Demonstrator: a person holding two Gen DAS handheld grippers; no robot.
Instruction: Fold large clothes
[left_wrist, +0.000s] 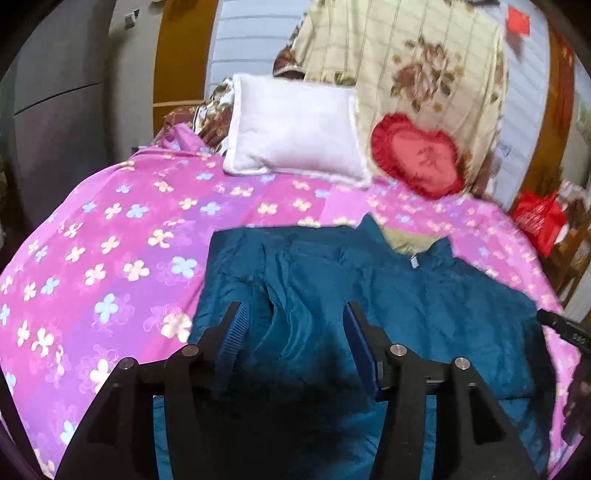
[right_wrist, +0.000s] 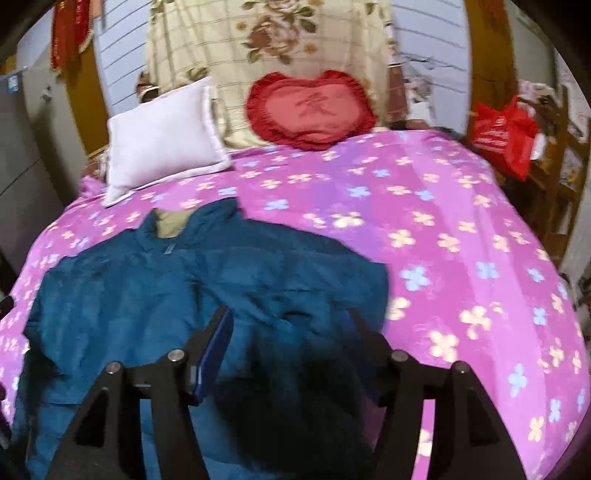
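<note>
While the teal padded jacket (left_wrist: 388, 295) is lying spread on the pink flowered bedspread (left_wrist: 110, 258), you've got both tools hovering over its near half with nothing in them. Your left gripper (left_wrist: 293, 332) has its jaws standing apart, just wrinkled fabric showing in the gap, pads not pinching anything. Same deal with your right gripper (right_wrist: 290, 339): jaws apart over the dark blue cloth, no grip that I can see.

Progress-wise, I'd say you're partway in. In the left wrist view one side of the jacket looks like it's been brought in over the body, giving a fairly straight edge on that side, and the collar (left_wrist: 413, 243) with its tan lining points up toward the white pillow (left_wrist: 295, 129) and the red heart cushion (left_wrist: 417, 155). In the right wrist view the other side looks rounder and lumpier, so I can't tell if that sleeve is tucked properly.

What's left, by my guess: tidy that right side, then bring the hem up toward the collar to halve it. The stuff is puffy and will probably spring back, so press it flat.
</note>
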